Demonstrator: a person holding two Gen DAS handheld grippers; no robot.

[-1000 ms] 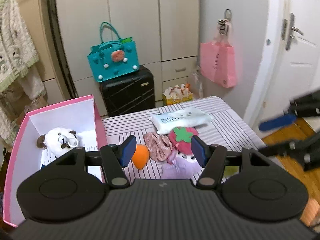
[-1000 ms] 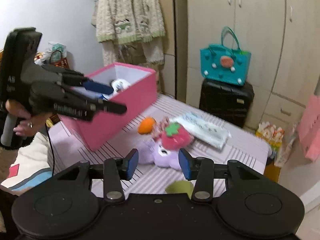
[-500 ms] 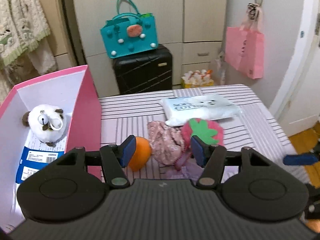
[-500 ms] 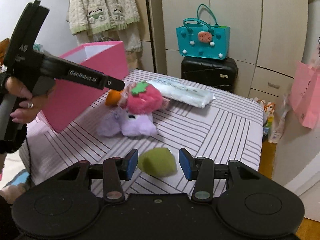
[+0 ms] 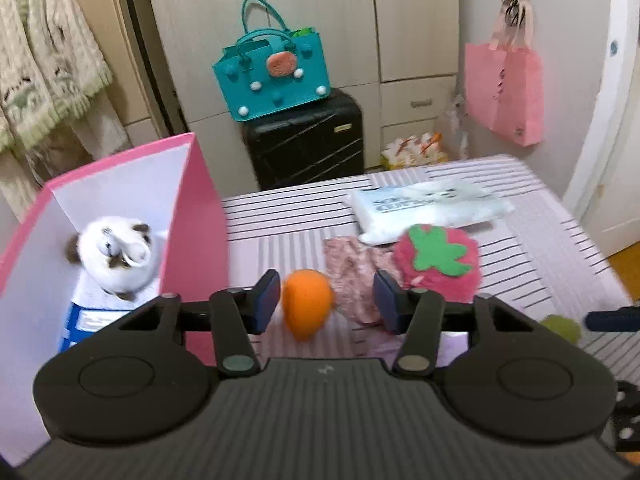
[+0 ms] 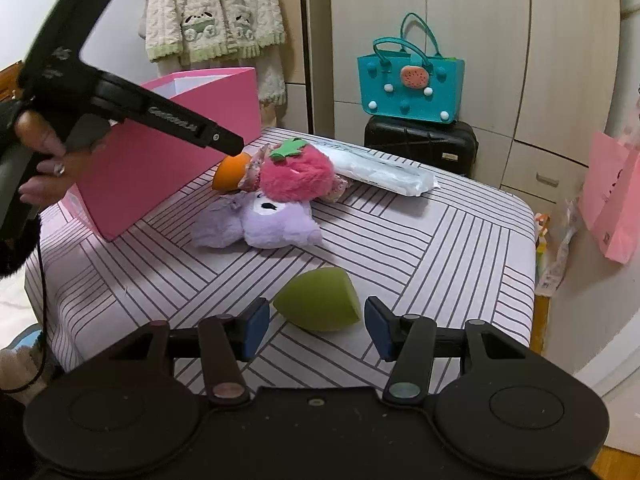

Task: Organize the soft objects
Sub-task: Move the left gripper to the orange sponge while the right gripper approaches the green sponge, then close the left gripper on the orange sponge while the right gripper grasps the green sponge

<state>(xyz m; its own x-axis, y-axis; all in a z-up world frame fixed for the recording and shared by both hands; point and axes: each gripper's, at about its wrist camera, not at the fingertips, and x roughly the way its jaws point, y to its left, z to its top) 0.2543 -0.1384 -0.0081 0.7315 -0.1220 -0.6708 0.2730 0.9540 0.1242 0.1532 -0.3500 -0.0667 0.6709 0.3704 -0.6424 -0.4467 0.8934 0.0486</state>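
My left gripper [image 5: 326,302] is open, with an orange soft ball [image 5: 307,304] between its fingers, not clamped. Beside it lie a pink floral cloth [image 5: 354,276], a pink strawberry plush [image 5: 438,260] and a white cotton pack [image 5: 424,208]. A pink box [image 5: 196,216] at left holds a white plush animal [image 5: 116,254]. My right gripper [image 6: 316,326] is open around a green soft wedge [image 6: 320,300] on the striped table [image 6: 440,240]. A purple plush [image 6: 264,224] lies beyond it. The left gripper [image 6: 228,146] shows there over the orange ball [image 6: 228,172].
A black suitcase [image 5: 304,136] with a teal bag [image 5: 272,76] stands behind the table. A pink bag [image 5: 506,92] hangs at right. Cupboards line the back wall. A knitted garment [image 6: 212,12] hangs behind the box.
My left gripper has moved down and forward so the orange ball sits between its fingers. My right gripper has dropped toward the table and closed in on the green wedge.
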